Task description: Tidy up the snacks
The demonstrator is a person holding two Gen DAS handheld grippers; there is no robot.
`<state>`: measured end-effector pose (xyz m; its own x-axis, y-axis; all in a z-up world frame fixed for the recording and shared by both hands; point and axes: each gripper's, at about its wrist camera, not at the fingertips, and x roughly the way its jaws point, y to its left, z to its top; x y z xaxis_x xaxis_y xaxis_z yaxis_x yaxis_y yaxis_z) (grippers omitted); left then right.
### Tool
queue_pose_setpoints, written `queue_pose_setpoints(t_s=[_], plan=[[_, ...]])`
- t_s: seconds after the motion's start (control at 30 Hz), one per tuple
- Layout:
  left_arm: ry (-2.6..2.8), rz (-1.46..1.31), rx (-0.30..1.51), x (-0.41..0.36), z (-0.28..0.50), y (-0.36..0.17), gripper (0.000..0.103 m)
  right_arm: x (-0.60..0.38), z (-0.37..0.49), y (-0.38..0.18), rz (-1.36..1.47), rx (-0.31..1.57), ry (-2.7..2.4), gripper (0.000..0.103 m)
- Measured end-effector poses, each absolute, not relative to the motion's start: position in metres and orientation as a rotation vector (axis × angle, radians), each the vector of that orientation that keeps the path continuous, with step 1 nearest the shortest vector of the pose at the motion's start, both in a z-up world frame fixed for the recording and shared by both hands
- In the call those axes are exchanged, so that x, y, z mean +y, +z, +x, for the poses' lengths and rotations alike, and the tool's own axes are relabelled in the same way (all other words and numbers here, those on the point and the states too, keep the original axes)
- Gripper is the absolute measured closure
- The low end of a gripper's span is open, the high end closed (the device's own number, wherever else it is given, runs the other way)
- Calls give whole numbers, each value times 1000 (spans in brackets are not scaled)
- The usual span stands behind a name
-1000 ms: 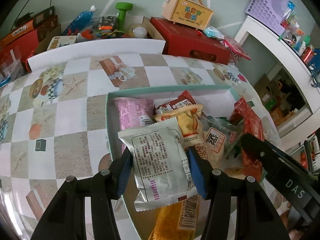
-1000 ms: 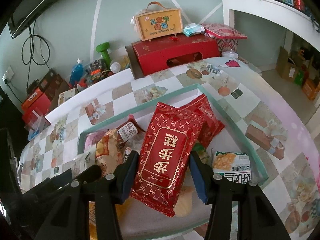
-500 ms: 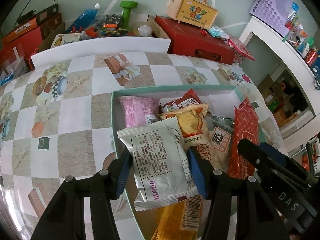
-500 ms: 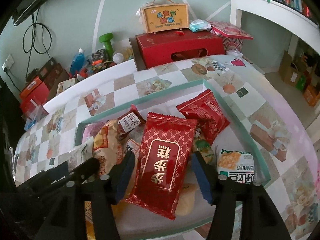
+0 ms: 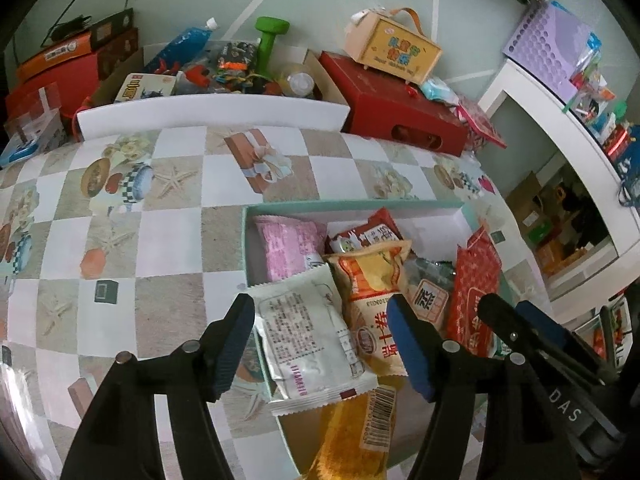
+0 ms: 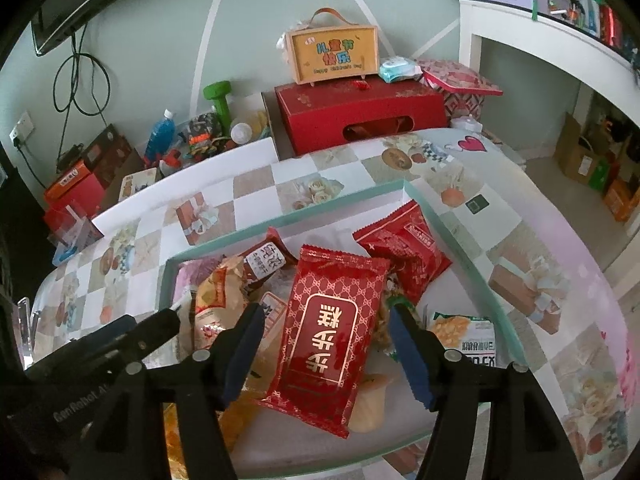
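A shallow teal-rimmed box (image 5: 352,205) (image 6: 472,240) on the checked table holds several snack packets. My left gripper (image 5: 320,340) is open, its fingers standing apart from a white packet (image 5: 308,332) that lies over the box's left rim. My right gripper (image 6: 326,350) is open around a large red packet (image 6: 328,328) that rests on the pile in the box. Other snacks in the box: a pink packet (image 5: 286,246), an orange packet (image 5: 374,292), a smaller red packet (image 6: 404,250), a green-and-white packet (image 6: 466,334).
Behind the table stand a red gift box (image 6: 360,116), a yellow carry case (image 6: 334,54), a green dumbbell (image 5: 270,40), a blue bottle (image 6: 160,136) and cartons. A white shelf unit (image 5: 568,128) is at the right. My right gripper's arm (image 5: 540,344) shows beside the left one.
Both grippers have opened and let go: the white packet now lies over the box rim, and the red packet has dropped onto the pile in the box.
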<state>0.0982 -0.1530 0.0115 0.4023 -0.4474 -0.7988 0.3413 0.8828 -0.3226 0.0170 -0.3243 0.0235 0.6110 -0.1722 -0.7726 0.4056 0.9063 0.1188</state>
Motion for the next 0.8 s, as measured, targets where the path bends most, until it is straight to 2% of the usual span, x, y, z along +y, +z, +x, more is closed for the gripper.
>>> queue_pose_setpoints(t_s=[0.1,0.2,0.23,0.27,0.33,0.53,0.8], plan=[[-476,-121,1044,-146,100,16,33,-323,17,23,293,855,-339,34],[-401,-68,1040,-140,99,19,26,-324,19,21,298,864,-340,15],[-354,-30,1033,-138,98,20,14,-325,19,20,299,865,-344,11],[-324,-8,1026,-136,98,20,9,-326,19,19,298,866,-348,9],[-254,26,1002,-129,97,23,9,-327,20,17,300,873,-355,0],[-152,61,984,-114,99,22,1,-329,21,12,309,888,-362,0],[-121,44,1008,-103,94,17,0,-322,22,11,271,897,-357,0]])
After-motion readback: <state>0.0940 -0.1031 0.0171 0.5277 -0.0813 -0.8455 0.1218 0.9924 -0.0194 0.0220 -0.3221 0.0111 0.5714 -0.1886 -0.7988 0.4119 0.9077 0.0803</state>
